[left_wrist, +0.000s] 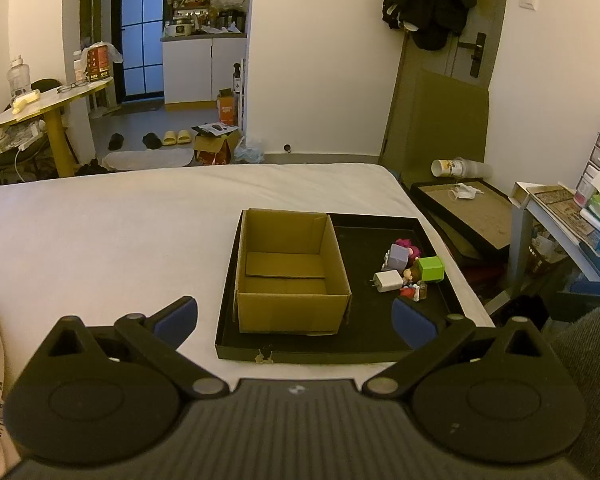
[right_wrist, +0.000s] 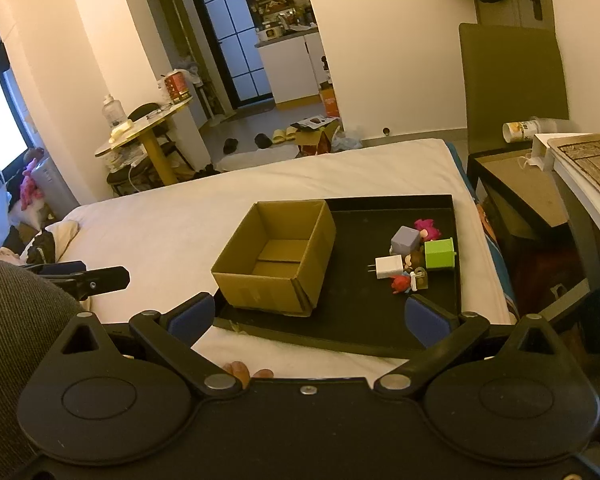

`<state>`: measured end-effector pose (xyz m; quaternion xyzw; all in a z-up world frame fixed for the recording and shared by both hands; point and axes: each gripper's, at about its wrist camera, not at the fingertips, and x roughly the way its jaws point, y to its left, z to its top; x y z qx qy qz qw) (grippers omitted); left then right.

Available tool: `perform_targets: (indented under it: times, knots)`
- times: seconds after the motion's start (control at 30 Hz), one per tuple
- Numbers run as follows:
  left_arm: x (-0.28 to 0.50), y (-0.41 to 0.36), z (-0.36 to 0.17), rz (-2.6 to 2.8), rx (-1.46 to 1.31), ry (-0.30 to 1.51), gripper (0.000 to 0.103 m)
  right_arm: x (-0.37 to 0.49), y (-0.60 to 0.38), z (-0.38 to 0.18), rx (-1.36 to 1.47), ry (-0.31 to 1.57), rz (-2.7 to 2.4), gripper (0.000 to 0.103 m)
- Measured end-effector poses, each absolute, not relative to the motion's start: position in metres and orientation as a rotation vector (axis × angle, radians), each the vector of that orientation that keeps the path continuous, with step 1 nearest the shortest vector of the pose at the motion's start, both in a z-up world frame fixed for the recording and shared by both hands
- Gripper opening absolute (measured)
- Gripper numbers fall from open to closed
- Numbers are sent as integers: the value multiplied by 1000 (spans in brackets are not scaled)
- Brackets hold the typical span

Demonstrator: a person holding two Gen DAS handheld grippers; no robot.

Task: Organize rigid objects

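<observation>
A: We hold the left gripper (left_wrist: 296, 320) above the near edge of the bed (left_wrist: 112, 232), its blue-padded fingers (left_wrist: 176, 320) spread wide with nothing between them. What lies ahead of them?

B: Straight ahead, framed between the two fingertips, we see the black tray (left_wrist: 320, 354) lying flat on the sheet. In its left half stands the cardboard box (left_wrist: 292, 276), open at the top, and we see only its bare cardboard floor inside.

A: And the loose pieces?

B: They sit in the tray's right half, just beyond the right fingertip: a white charger (left_wrist: 388, 281) nearest the box, a green cube (left_wrist: 431, 268) to its right, a lilac cube (left_wrist: 399, 256) behind, and small figures (left_wrist: 414, 290) bunched among them. We cannot make out each figure.

A: The right gripper (right_wrist: 308, 318) is likewise wide apart and grips nothing.

B: From it, the box (right_wrist: 276, 256) lies ahead between the fingers, closer to the left one, again showing only its floor. The charger (right_wrist: 390, 267), green cube (right_wrist: 440, 254), lilac cube (right_wrist: 406, 241) and figures (right_wrist: 404, 282) cluster just beyond the right fingertip, all inside the tray (right_wrist: 340, 328) and apart from the box.
</observation>
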<state>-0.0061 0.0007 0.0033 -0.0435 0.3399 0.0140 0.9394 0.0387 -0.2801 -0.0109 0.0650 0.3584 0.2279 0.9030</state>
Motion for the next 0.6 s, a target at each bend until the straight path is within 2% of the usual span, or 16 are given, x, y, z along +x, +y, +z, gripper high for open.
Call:
perform_targets:
  times: [0.6]
  knots:
    - [-4, -4, 1, 27, -88, 698, 103, 39, -282, -9, 132, 751, 458, 103]
